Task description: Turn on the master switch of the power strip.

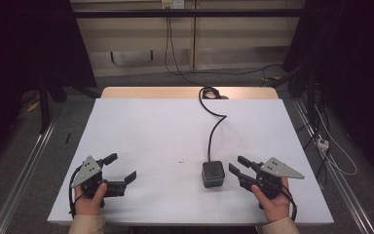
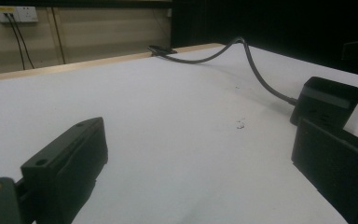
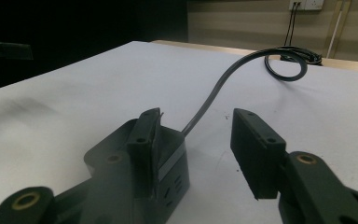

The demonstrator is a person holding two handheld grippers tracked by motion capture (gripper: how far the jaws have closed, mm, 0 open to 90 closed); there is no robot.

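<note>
Two grippers: your right gripper [image 1: 237, 166] fingers released beside the socket cube [image 1: 213, 174]; left gripper [image 1: 121, 167] fingers released over tabletop [image 1: 151, 126].

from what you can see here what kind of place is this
Probably a lab or recording workspace, not a home: a bare white table inside a dark metal frame, a wall socket, and cables across the floor.

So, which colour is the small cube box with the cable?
Dark grey, almost black; the cube box shows best in the high view.
</note>
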